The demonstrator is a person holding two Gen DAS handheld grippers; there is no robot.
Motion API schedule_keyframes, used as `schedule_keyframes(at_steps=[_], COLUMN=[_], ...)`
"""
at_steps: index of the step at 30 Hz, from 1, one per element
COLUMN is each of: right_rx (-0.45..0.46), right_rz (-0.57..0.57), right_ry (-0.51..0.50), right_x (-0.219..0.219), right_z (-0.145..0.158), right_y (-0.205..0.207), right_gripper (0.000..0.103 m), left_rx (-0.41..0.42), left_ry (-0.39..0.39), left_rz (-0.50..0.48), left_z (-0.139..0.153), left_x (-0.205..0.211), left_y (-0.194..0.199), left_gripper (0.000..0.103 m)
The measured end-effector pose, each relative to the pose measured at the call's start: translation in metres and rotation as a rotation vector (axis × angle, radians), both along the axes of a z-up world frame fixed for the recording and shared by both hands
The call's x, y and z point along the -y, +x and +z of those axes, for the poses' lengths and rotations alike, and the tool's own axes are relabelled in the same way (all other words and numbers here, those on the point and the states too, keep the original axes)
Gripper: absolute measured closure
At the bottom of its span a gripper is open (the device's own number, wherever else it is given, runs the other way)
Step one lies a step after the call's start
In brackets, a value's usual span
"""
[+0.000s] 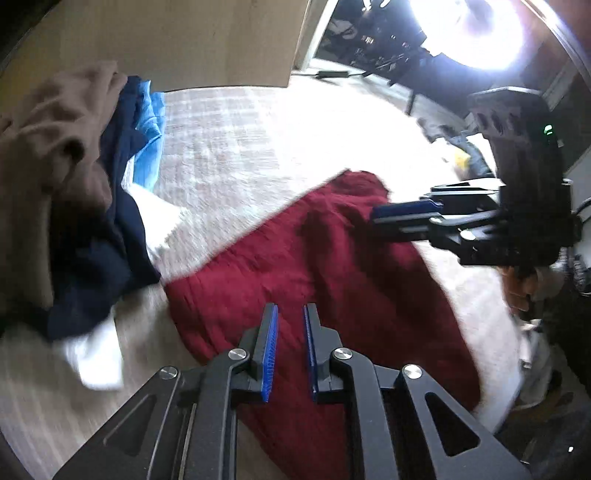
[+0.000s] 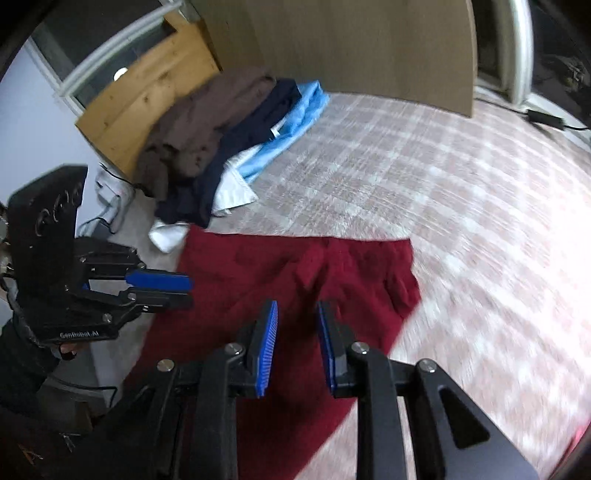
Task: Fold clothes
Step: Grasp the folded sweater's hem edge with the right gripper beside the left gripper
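From the left wrist, the left gripper [image 1: 290,314] is held narrowly parted and empty above the dark red garment [image 1: 295,266] spread on the checked bedcover [image 1: 240,147]; from the right wrist, the right gripper [image 2: 297,314] is likewise slightly apart, nothing clamped; a fold seems pending, so an edge must be gripped next.

At the far edge of the plaid bedspread [image 2: 424,177] we see a tan headboard [image 2: 362,44] standing upright. Beyond the bed's far left corner, we find a knotty wooden cabinet [image 2: 147,96] against the pale wall [image 2: 33,122], with a window [image 2: 92,48] above it. Past the far right corner we make out a black adapter [image 2: 545,118] with its cord, and a glaring bright lamp [image 1: 476,33] washing out that side.
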State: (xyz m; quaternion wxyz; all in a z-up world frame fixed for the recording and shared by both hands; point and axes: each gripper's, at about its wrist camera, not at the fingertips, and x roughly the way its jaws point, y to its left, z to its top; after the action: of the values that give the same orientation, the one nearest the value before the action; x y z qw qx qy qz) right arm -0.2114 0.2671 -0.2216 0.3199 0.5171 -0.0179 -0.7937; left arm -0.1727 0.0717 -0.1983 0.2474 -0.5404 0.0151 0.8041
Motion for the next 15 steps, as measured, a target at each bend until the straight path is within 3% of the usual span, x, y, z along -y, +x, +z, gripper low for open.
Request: schedule_keyframes(at_steps=[2, 3, 4, 6, 11, 15], right_rx=[-0.016, -0.020, -0.007, 0.021, -0.010, -0.019], right_rz=[-0.007, -0.034, -0.062, -0.098, -0.080, -0.155], right_ry=[0.068, 0.107, 0.091, 0.047, 0.099, 0.046], right_x=[0.001, -0.004, -0.013, -0.026, -0.019, -0.046], right_z=[-0.012, -0.017, -0.020, -0.022, -0.018, 0.006], right_y=[-0.012, -0.017, -0.021, -0.025, -0.025, -0.010], right_gripper=[0.082, 0.097, 0.103, 0.103, 0.103, 0.096], left_rx=[-0.010, -0.004, 0.003, -0.004, -0.023, -0.069], left_ry=[-0.088, -0.064, -0.039, -0.032, -0.063, -0.100], left_rz=[0.036, 0.056, 0.075, 0.096, 0.111, 0.122], left_z=[-0.015, -0.015, -0.015, -0.013, -0.004, 0.016], left_x=[0.005, 0.014, 0.023, 0.032, 0.036, 0.048], left_y=[-0.012, -0.014, -0.016, -0.016, -0.013, 0.003], left_gripper=[0.096, 0.101, 0.101, 0.101, 0.101, 0.095])
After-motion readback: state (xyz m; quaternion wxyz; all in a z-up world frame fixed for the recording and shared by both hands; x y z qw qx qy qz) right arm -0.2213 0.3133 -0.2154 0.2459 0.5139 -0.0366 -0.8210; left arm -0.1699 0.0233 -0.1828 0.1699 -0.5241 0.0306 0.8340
